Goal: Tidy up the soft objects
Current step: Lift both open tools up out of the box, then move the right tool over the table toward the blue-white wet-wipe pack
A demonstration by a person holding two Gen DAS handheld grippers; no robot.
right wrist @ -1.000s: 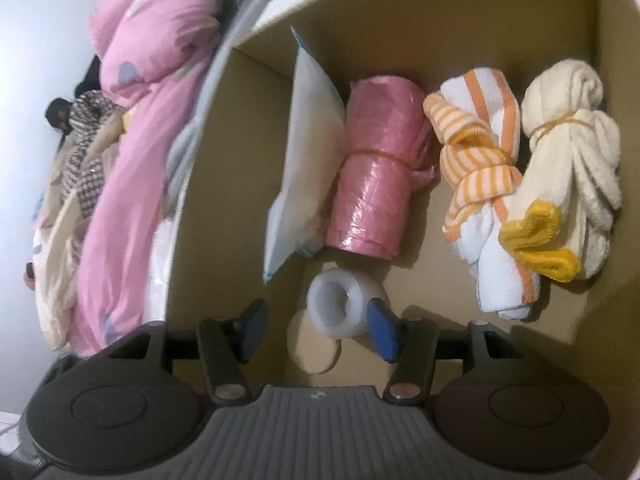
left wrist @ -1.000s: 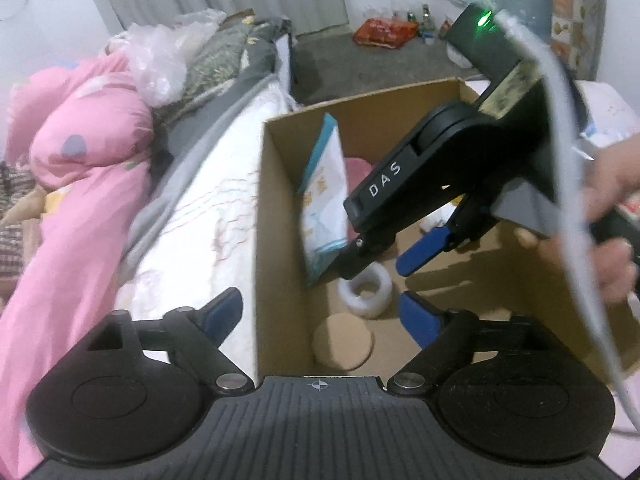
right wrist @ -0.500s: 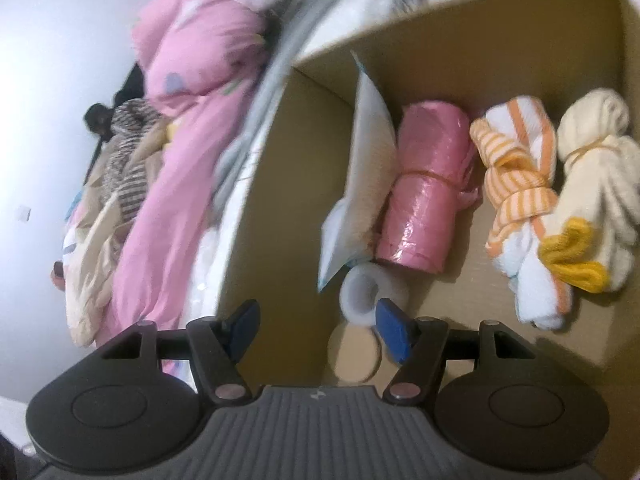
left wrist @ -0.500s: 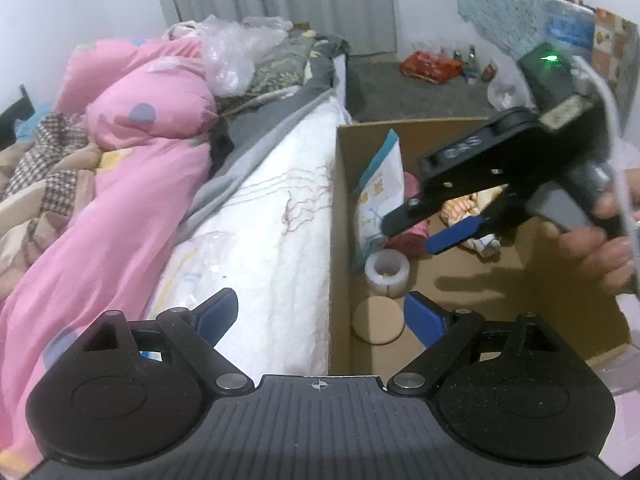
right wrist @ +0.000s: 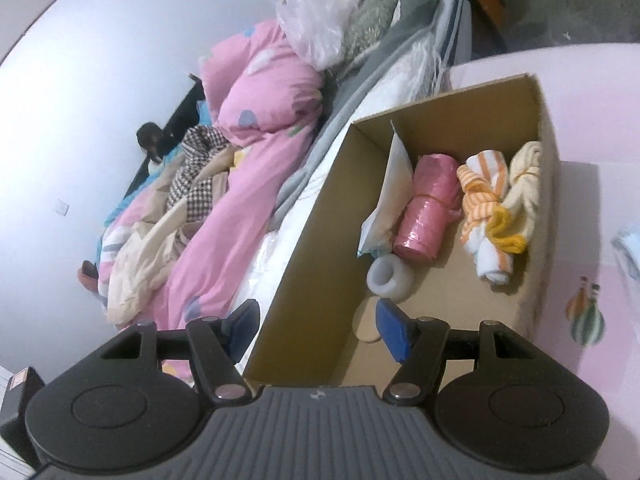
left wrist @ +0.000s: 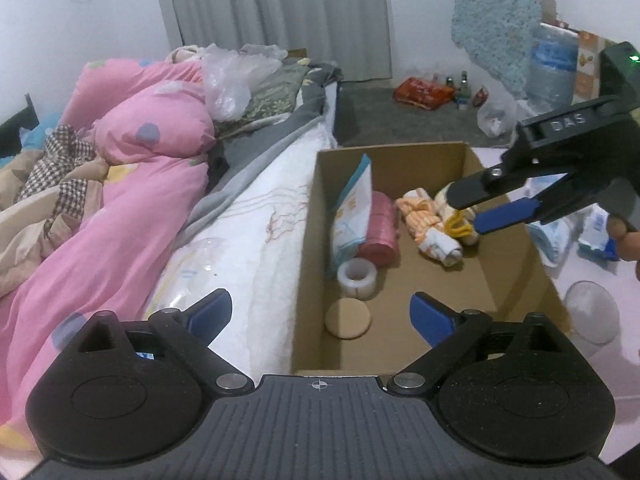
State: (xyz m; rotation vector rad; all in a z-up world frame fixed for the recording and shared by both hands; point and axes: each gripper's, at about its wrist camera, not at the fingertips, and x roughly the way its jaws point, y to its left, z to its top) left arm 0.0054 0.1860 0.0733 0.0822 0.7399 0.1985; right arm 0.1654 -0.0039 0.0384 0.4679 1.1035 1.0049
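Dim, flat indoor light; soft blur, strong fisheye bending at edges.

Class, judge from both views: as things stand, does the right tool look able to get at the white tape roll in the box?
Probably yes. The cardboard box is open-topped, the white tape roll lies uncovered near the right tool, whose open jaws hold nothing.

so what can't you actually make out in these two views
- Cork disc: right wrist view, partly hidden by that gripper's blue fingertip; whole in left wrist view.
- Cream bundle: left wrist view, mostly hidden by the right gripper.
- Packets on the table: right gripper hides them; contents unclear.
- Flat packet: print too blurred to read.
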